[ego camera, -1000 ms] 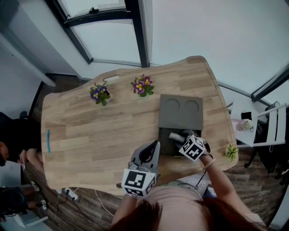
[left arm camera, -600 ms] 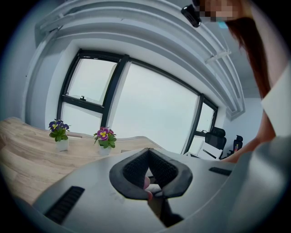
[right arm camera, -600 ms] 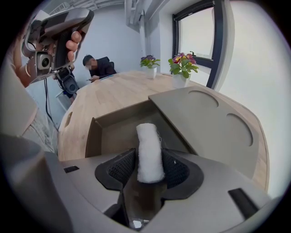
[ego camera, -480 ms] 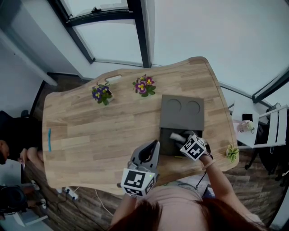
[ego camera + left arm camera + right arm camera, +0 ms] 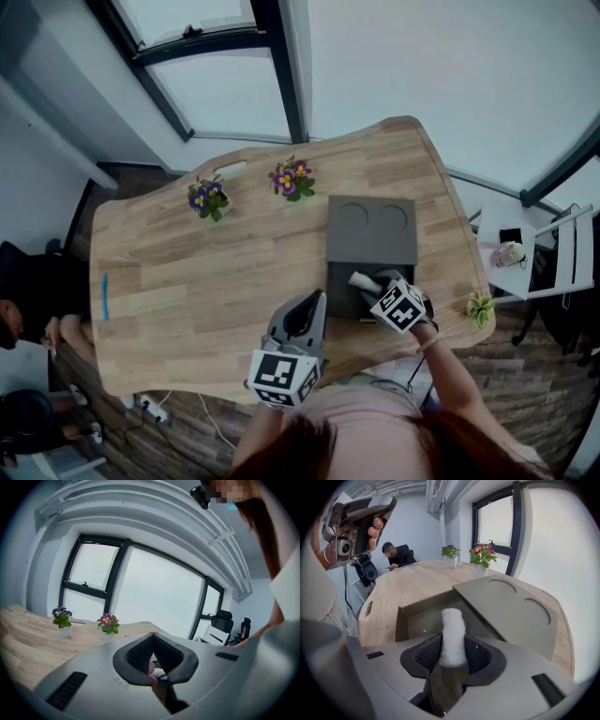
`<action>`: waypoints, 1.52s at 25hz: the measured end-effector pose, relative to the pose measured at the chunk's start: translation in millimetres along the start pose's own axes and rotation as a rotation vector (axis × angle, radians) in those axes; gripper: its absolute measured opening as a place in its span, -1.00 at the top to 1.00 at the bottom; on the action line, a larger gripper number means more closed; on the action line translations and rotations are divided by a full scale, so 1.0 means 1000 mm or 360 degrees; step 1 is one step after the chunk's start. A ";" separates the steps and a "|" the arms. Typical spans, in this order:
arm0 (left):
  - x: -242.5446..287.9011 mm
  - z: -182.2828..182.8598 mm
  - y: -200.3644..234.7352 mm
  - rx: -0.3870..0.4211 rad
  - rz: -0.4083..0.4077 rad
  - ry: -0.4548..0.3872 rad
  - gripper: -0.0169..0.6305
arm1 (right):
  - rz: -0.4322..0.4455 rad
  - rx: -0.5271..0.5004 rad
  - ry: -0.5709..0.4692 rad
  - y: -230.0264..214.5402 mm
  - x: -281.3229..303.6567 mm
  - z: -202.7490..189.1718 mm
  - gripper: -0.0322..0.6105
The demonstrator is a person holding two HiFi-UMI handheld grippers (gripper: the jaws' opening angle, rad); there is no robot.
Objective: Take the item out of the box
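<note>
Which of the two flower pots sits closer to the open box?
The pot with pink and yellow blooms, just off the far left corner of the box lid. The blue-purple pot stands further left, well apart from it.

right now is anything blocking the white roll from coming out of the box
Nothing visible does. The box has its lid folded back, and the right tool, its jaws just closing, grips the white roll.
</note>
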State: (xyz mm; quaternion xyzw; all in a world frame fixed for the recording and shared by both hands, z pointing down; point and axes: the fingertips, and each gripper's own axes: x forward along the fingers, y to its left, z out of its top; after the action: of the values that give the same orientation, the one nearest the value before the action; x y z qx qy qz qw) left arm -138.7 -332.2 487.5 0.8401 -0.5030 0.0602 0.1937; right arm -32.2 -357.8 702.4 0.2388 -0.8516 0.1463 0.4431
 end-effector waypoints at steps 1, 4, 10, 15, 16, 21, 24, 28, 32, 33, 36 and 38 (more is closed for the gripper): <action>-0.001 0.000 -0.002 0.0007 -0.0004 -0.0002 0.95 | -0.0002 0.0019 -0.0020 0.001 -0.002 0.002 0.48; -0.003 0.001 -0.009 0.0022 -0.0015 -0.0011 0.95 | -0.0014 0.0064 -0.0080 0.003 -0.010 0.006 0.48; -0.008 0.006 -0.021 0.0036 -0.0025 -0.0039 0.95 | -0.0037 0.0099 -0.0180 0.008 -0.028 0.014 0.48; -0.014 0.007 -0.032 0.0054 -0.0027 -0.0061 0.95 | -0.0084 0.0128 -0.0265 0.007 -0.045 0.020 0.48; -0.016 0.008 -0.034 0.0057 -0.0027 -0.0065 0.95 | -0.0095 0.0130 -0.0288 0.007 -0.049 0.021 0.48; -0.025 0.010 -0.041 0.0071 -0.0009 -0.0089 0.95 | -0.0132 0.0139 -0.0383 0.010 -0.070 0.027 0.48; -0.030 0.012 -0.045 0.0080 0.0013 -0.0104 0.95 | -0.0141 0.0164 -0.0422 0.014 -0.083 0.026 0.48; -0.037 0.016 -0.050 0.0100 0.0041 -0.0128 0.95 | -0.0154 0.0184 -0.0490 0.018 -0.101 0.028 0.48; -0.045 0.019 -0.056 0.0121 0.0063 -0.0155 0.95 | -0.0163 0.0191 -0.0553 0.024 -0.117 0.030 0.48; -0.046 0.020 -0.058 0.0125 0.0067 -0.0160 0.95 | -0.0165 0.0195 -0.0572 0.025 -0.121 0.031 0.48; -0.051 0.022 -0.066 0.0142 0.0073 -0.0178 0.95 | -0.0179 0.0207 -0.0639 0.028 -0.136 0.033 0.48; -0.054 0.023 -0.071 0.0155 0.0073 -0.0189 0.95 | -0.0192 0.0216 -0.0688 0.029 -0.145 0.034 0.48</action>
State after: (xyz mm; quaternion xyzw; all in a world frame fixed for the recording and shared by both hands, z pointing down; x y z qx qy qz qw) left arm -105.1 -267.1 431.3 0.8389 -0.5292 0.0391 0.1210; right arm 0.0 -308.7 562.5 0.3442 -0.8991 0.1219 0.2413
